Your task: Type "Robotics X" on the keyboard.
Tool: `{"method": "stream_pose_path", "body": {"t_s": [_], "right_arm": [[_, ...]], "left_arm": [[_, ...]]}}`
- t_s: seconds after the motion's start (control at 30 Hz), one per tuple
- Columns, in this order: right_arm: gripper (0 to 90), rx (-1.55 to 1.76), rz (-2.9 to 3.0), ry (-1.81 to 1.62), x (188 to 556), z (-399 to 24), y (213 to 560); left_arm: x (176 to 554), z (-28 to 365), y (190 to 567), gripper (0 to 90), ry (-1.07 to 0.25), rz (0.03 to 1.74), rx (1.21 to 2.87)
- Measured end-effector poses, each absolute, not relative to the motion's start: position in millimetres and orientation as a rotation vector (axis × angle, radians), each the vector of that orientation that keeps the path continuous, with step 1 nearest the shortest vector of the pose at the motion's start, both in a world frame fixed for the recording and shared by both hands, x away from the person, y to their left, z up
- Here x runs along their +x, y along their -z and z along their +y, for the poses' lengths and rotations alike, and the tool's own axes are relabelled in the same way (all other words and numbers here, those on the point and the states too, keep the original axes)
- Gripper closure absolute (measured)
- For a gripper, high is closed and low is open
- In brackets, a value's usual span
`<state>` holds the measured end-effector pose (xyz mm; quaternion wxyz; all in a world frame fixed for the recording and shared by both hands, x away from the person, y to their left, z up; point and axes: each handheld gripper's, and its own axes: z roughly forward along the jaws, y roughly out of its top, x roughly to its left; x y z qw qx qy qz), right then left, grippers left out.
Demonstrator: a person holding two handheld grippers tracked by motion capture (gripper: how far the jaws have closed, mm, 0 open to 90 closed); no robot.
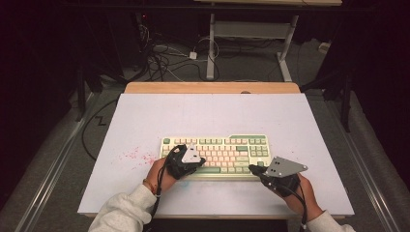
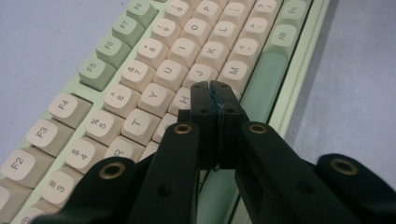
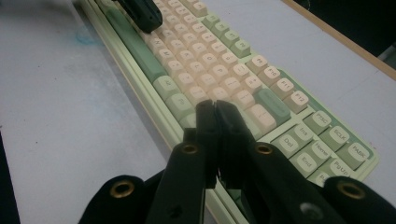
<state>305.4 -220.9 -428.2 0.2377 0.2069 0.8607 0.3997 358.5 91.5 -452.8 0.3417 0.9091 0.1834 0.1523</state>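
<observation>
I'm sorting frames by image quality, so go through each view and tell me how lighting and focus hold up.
High view: the white table is evenly lit, surroundings fall into near black, keyboard legends too small to read. Left gripper view: key legends crisp, the shut left hand-held gripper sharp at the tips, softer at the bottom edge. Right gripper view: dimmer, the far keyboard end soft, the shut right hand-held gripper dark with little detail.

Green and cream keyboard on a white table

The keyboard (image 1: 217, 154) has cream keys in the middle and green keys round the edges. The table (image 1: 208, 116) is white with pink specks (image 1: 135, 155). Both grippers (image 1: 199, 161) (image 1: 252, 168) are black.
</observation>
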Motion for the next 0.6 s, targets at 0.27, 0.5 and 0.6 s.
{"method": "stream_pose_path", "body": {"t_s": [0.27, 0.5, 0.6], "right_arm": [[88.9, 0.560, 2.359, -1.092, 304.0, -219.8, 427.7], [88.9, 0.557, 2.361, -1.093, 304.9, -219.7, 428.0], [88.9, 0.562, 2.366, -1.091, 304.9, -219.6, 428.5]], "left_arm": [[358.1, 91.3, 453.4, 86.4, -0.398, 0.475, 2.369], [358.7, 91.4, 453.6, 86.4, -0.399, 0.474, 2.369], [359.2, 90.0, 455.5, 86.8, -0.393, 0.477, 2.391]]}}
